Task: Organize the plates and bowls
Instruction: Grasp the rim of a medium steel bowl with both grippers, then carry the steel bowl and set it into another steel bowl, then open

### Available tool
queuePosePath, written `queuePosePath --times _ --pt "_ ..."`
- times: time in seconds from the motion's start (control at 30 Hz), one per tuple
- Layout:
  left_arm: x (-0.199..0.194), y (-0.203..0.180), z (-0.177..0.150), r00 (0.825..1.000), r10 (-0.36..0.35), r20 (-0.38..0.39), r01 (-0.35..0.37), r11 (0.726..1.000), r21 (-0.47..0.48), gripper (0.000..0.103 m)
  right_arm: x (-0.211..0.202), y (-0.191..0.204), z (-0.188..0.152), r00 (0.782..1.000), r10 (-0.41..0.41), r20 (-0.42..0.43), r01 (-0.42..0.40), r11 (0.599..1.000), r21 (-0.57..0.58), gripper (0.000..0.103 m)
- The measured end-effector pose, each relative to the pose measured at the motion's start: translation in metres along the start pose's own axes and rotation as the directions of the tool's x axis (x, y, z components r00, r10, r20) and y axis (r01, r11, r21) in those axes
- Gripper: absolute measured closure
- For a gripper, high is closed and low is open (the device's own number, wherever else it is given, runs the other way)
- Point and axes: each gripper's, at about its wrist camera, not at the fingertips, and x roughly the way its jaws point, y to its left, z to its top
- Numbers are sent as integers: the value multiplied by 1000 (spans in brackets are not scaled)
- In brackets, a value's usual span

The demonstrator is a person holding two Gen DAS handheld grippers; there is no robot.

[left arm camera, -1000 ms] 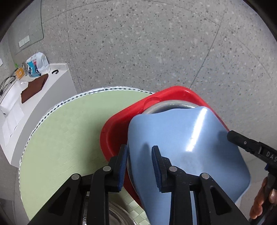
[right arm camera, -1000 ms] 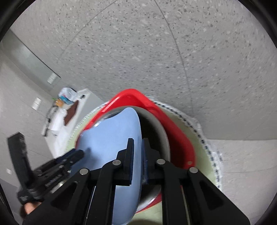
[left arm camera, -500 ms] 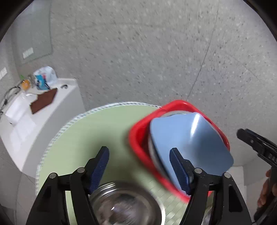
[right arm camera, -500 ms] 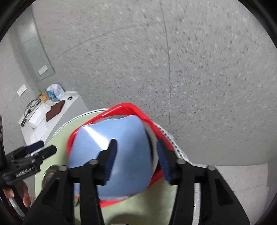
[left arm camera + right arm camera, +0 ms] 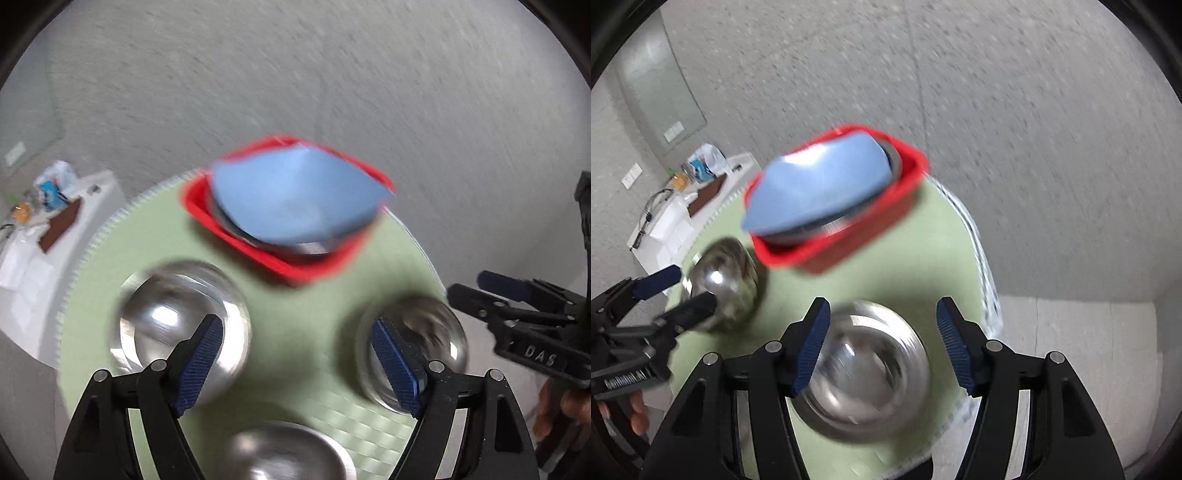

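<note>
A blue plate [image 5: 295, 195] lies tilted on steel dishes inside a red basket [image 5: 258, 254] at the far side of the round green table [image 5: 314, 302]. Three steel bowls stand nearer: one left [image 5: 181, 325], one right [image 5: 417, 347], one at the bottom edge [image 5: 291, 454]. My left gripper [image 5: 295, 332] hovers between the left and right bowls, its jaws opening with nothing between them. In the right wrist view the blue plate [image 5: 820, 188] tops the red basket [image 5: 849, 251]. My right gripper [image 5: 882, 314] hangs over a steel bowl [image 5: 868, 369], jaws opening, pads touching nothing.
A white counter [image 5: 22, 266] with a brown cloth and bottles stands left of the table. Speckled grey floor surrounds the table. The right gripper's body [image 5: 517, 299] and a hand [image 5: 561, 413] show at the right edge of the left wrist view.
Both grippers let go of the blue plate, opened and drew back from the basket toward the near side of the table. The steel bowls have come into view.
</note>
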Motion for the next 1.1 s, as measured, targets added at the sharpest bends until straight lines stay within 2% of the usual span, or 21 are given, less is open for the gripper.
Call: queuePosePath --times 0.1,0.17,0.23,0.27,0.3,0.33,0.43,0.47,0.5,0.63,0.7,0.83,0.97,1.1 --pt "20 -27 -10 998 12 -66 -11 1000 19 27 9 -15 -17 999 5 -42 -4 1000 29 42" --pt "30 -38 -11 995 11 -100 -8 1000 24 33 17 -26 -28 997 9 -73 -6 999 46 42" --pt "48 -47 -7 991 30 -133 -26 999 31 35 27 -37 -35 992 66 -110 -56 995 87 42" --pt "53 -49 -8 989 33 -147 -29 999 29 41 34 -40 -39 988 80 -131 -67 993 97 42" --pt "59 -52 -8 986 32 -163 -28 999 26 45 36 -41 -41 986 91 -142 -77 992 100 45" --pt "65 -53 -9 983 31 -180 -28 999 22 55 41 -42 -43 981 121 -152 -105 989 108 56" --pt "83 -57 -8 976 23 -218 -19 1000 19 70 50 -42 -44 970 163 -179 -145 983 114 76" --pt "89 -56 -11 973 13 -230 -9 1000 16 80 54 -43 -44 966 177 -188 -156 980 125 80" --pt "94 -57 -13 971 -1 -241 4 1000 12 84 57 -44 -44 960 199 -198 -174 975 138 83" --pt "94 -52 -9 976 -24 -215 25 1000 2 85 58 -45 -43 960 202 -193 -176 974 144 86" --pt "77 -49 -9 983 -28 -180 31 999 16 85 53 -45 -42 963 200 -181 -174 973 148 90" --pt "33 -36 0 996 -44 -83 46 999 24 85 22 -29 -27 970 206 -130 -191 975 117 91" --pt "-17 11 7 998 -61 3 61 998 -33 85 -6 10 -4 969 236 -74 -232 971 57 91" --pt "-55 67 7 998 -28 48 32 994 -102 85 -8 66 10 962 266 -58 -267 963 -15 91"
